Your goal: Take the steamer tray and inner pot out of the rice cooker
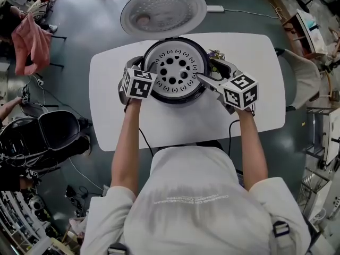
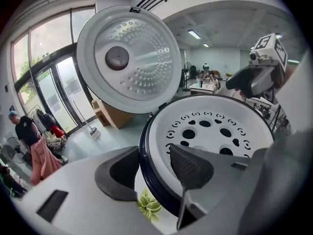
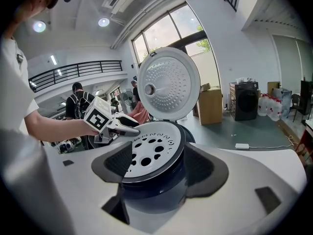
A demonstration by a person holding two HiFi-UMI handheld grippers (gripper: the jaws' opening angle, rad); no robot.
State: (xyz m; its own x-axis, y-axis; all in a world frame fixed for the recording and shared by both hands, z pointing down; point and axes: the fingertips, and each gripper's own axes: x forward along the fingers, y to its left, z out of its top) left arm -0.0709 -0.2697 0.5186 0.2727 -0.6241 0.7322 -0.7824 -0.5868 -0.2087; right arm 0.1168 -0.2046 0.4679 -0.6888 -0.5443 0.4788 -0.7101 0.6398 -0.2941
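Observation:
The rice cooker (image 1: 172,99) stands in the middle of the white table with its lid (image 1: 163,9) swung up at the back. A white steamer tray (image 1: 175,68) with round holes fills its mouth and hides the inner pot. My left gripper (image 1: 144,72) is at the cooker's left rim. In the left gripper view (image 2: 157,169) it is open, one pad outside the dark rim (image 2: 146,173) and one over the tray (image 2: 210,131). My right gripper (image 1: 212,73) is at the right rim, open. Its own view (image 3: 161,163) shows the tray (image 3: 151,151) edge and cooker wall (image 3: 156,190) between the jaws.
The white table (image 1: 255,89) has bare surface on both sides of the cooker. A black cable (image 1: 234,129) hangs off its near edge. On the floor are a white adapter (image 1: 215,8), black bags (image 1: 53,132) at left and a chair (image 1: 303,73) at right.

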